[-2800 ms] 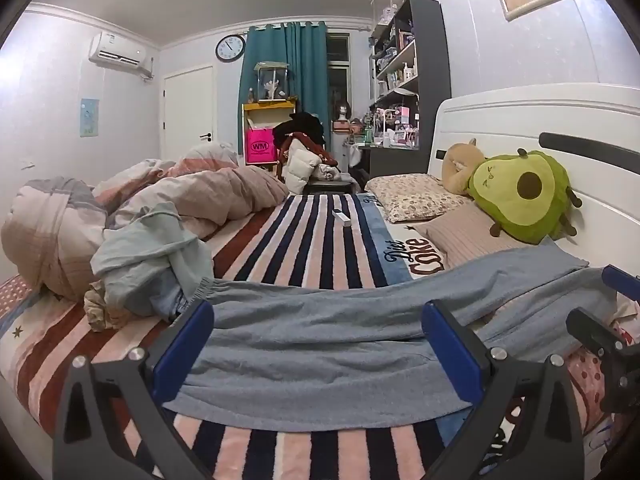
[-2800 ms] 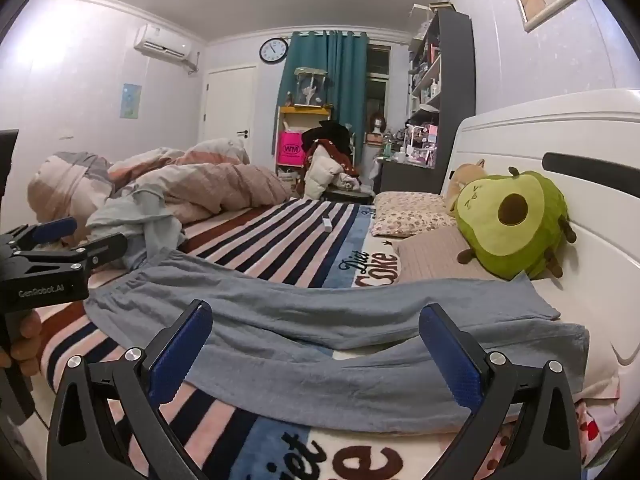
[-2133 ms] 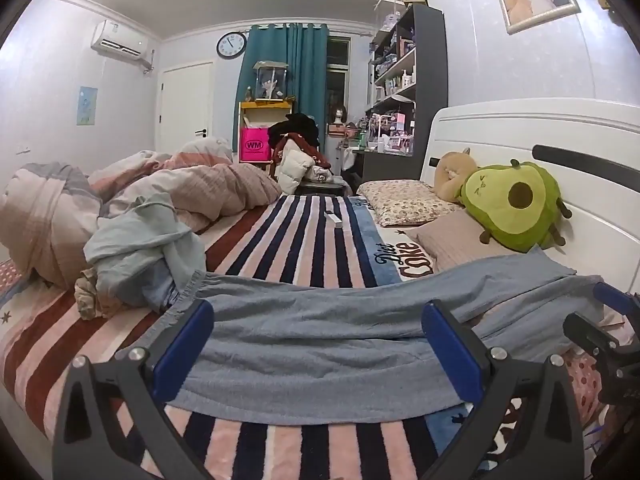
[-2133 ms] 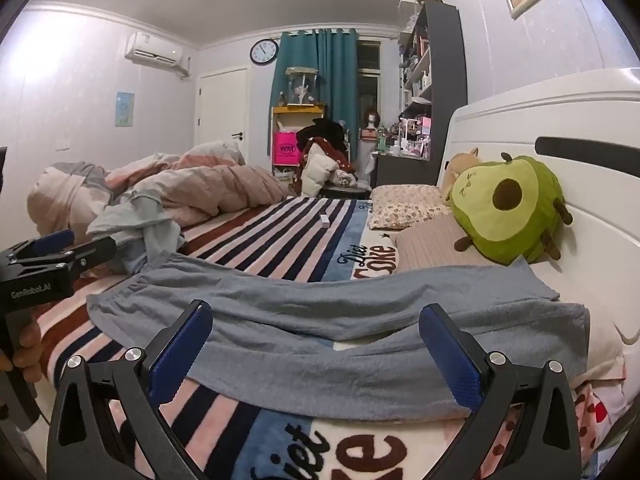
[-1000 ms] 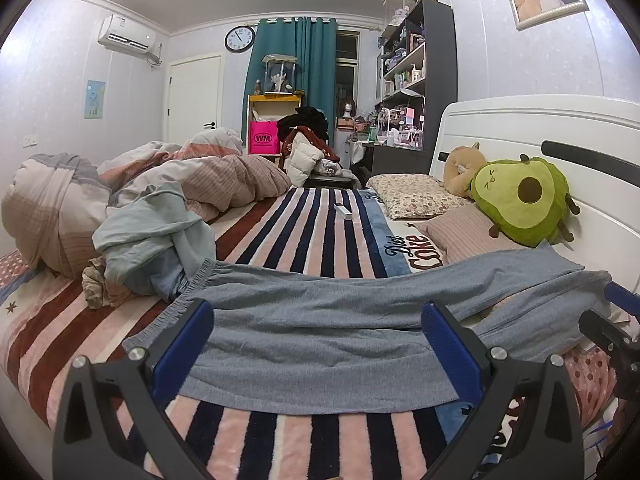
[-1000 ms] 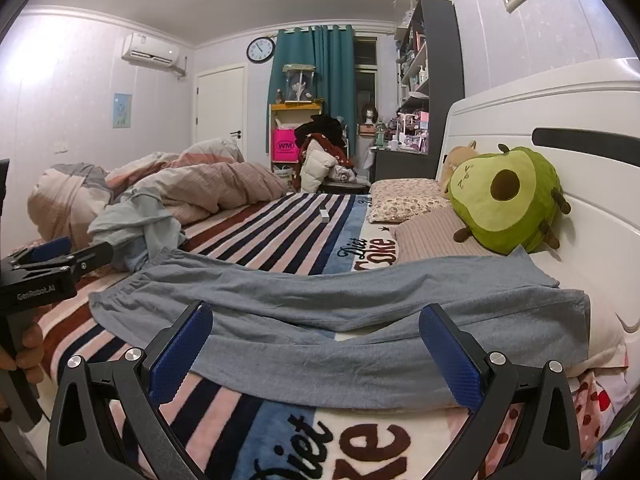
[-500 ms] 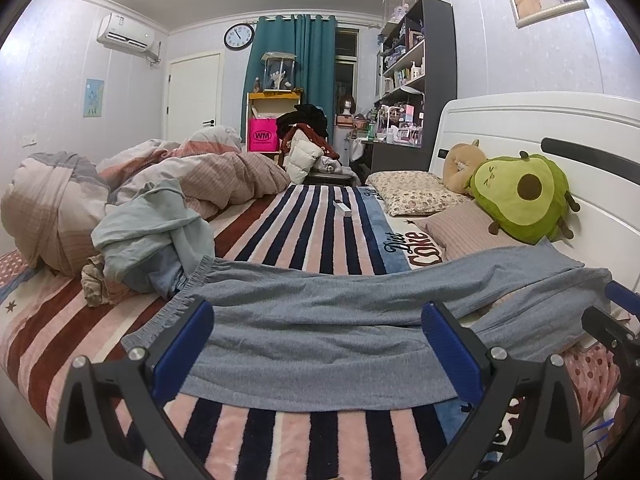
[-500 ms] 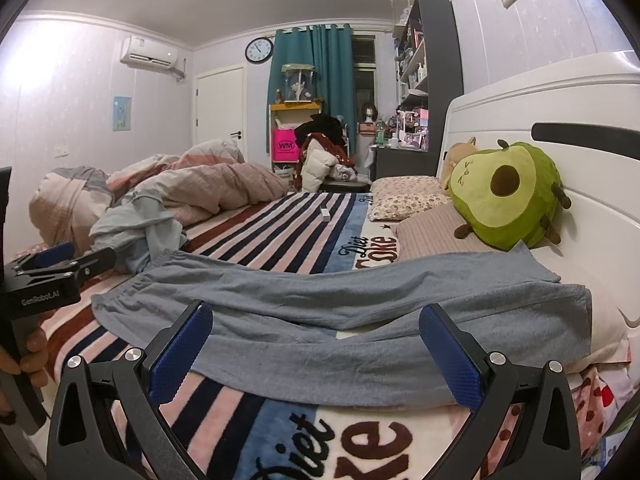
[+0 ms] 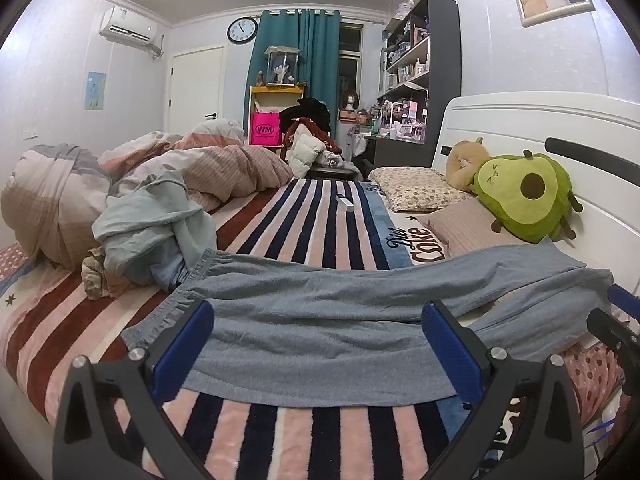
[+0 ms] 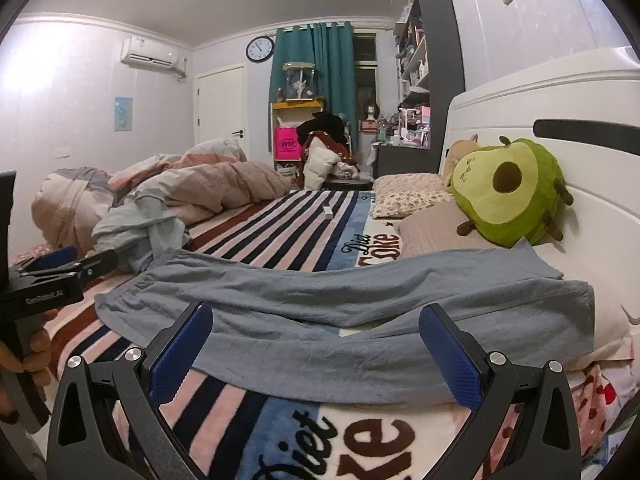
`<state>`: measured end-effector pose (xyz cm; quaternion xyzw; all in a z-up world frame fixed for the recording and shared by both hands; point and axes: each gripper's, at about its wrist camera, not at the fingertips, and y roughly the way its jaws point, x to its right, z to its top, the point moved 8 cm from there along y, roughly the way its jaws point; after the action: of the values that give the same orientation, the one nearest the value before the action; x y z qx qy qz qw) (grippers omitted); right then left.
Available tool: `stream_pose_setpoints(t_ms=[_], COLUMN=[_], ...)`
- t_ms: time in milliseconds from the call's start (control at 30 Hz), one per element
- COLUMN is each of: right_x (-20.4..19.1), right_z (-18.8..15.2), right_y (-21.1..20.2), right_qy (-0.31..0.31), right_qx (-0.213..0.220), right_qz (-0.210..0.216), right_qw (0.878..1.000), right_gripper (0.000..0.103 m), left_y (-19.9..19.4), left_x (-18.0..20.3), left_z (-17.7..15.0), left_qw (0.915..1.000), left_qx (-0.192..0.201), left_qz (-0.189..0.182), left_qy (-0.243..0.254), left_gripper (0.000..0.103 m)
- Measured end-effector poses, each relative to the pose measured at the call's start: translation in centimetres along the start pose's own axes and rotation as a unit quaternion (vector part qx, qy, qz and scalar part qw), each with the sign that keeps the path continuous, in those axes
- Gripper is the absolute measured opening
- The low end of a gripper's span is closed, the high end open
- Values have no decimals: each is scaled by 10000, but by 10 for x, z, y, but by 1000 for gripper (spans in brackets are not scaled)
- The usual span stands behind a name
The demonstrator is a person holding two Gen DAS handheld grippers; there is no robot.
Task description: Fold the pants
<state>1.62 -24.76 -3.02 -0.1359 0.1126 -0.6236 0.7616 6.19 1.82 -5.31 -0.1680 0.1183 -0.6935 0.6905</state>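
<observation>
We see the grey pants (image 9: 320, 320) spread flat across the striped blanket (image 9: 316, 220) — waistband toward the heap of bedding (image 9: 120, 184) on one side, leg ends lying over the pillow (image 9: 464, 224) by the white headboard (image 9: 520, 128) on the other. The two legs part slightly near the hems (a sliver of blanket shows between them in the right wrist view).

Our left gripper (image 9: 318, 342) hovers just in front of the pants' near edge, fingers spread wide and holding nothing. Our right gripper (image 10: 316, 344) hangs the same way — fingers far apart, empty, just short of the near leg. In the right wrist view the left gripper (image 10: 64, 266) shows at the left edge, beside the waistband.

A green avocado cushion (image 10: 508, 192) leans on the headboard just above the leg ends, and a small white remote (image 9: 345, 202) lies farther up the blanket.
</observation>
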Motion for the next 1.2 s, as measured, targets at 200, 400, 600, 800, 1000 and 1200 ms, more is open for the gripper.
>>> stream_pose_setpoints(t_ms=[200, 400, 600, 800, 1000, 1200], right_x=[5, 18, 40, 55, 77, 112], right_z=[-5, -15, -41, -65, -95, -126], right_y=[1, 12, 42, 70, 84, 79], right_qy=[180, 406, 636, 856, 1216, 1554], right_qx=[-36, -151, -501, -842, -1226, -1555], right_qz=[114, 224, 53, -3, -121, -528], right_qw=[9998, 9988, 9967, 9928, 9849, 9741], right_gripper=[103, 103, 103, 103, 102, 98], left_y=[4, 18, 55, 95, 134, 161], left_x=[-4, -30, -105, -153, -159, -151], left_z=[-2, -9, -47, -98, -134, -134], left_qw=[9999, 9993, 9860, 9653, 9468, 9407], left_qx=[-51, -220, -919, -1602, -2086, -2145], left_qz=[-91, 38, 699, 1004, 480, 195], left_qy=[-42, -313, -1204, -1799, -2405, -2621], left_gripper=[102, 102, 102, 102, 102, 102])
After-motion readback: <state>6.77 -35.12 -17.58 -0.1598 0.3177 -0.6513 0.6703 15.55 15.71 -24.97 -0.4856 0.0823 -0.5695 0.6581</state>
